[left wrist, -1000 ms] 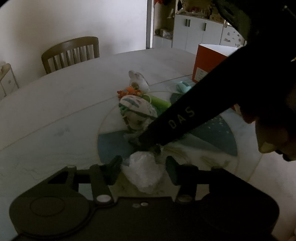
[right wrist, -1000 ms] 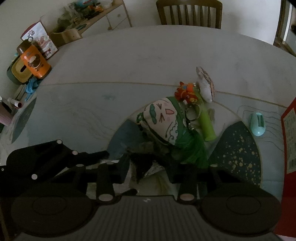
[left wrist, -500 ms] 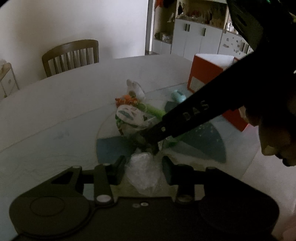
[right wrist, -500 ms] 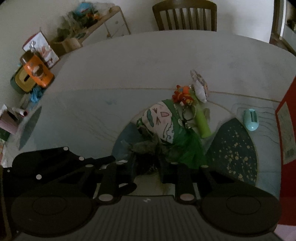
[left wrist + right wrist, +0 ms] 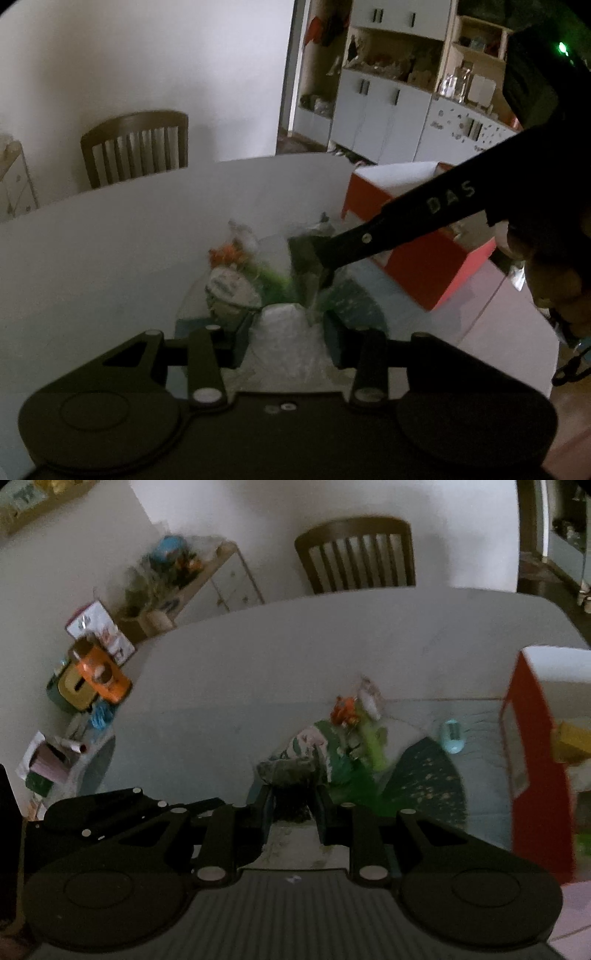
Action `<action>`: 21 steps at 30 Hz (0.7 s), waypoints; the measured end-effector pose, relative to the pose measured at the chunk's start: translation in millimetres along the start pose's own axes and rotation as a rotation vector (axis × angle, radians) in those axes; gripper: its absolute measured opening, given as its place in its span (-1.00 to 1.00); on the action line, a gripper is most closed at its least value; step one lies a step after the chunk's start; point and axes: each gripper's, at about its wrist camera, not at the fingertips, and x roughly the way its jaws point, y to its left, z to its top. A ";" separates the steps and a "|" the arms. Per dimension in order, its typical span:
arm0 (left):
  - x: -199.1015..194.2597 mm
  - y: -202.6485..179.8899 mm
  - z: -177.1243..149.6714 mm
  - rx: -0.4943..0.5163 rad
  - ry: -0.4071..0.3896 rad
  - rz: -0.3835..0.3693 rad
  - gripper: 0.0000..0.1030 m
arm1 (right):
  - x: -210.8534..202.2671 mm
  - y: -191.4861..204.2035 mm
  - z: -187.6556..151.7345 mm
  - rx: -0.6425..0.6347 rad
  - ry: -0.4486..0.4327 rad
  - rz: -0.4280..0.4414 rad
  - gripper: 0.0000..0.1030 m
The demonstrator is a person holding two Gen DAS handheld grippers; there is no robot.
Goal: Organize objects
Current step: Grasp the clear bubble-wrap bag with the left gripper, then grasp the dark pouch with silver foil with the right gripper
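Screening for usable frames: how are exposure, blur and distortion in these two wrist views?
Left wrist view: dim; the toy pile is motion-smeared, the crumpled plastic bag between the left gripper's fingers is sharper; fisheye bends the table edge. Right wrist view: equally underexposed, overall blur, the red box warped at the edge.

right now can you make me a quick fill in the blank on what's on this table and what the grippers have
1. The left gripper is closed on a crumpled clear ____ bag.
2. The open box at the table's right side is ____ on the outside.
3. Behind the table stands a wooden ____.
4. The small object lying on the table beside the box is pale ____.

Missing words: plastic; red; chair; blue
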 end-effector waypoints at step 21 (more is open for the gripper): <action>-17.8 -56.8 23.6 -0.035 -0.029 0.046 -0.21 | -95.2 -75.2 -29.9 0.012 -0.090 0.010 -0.56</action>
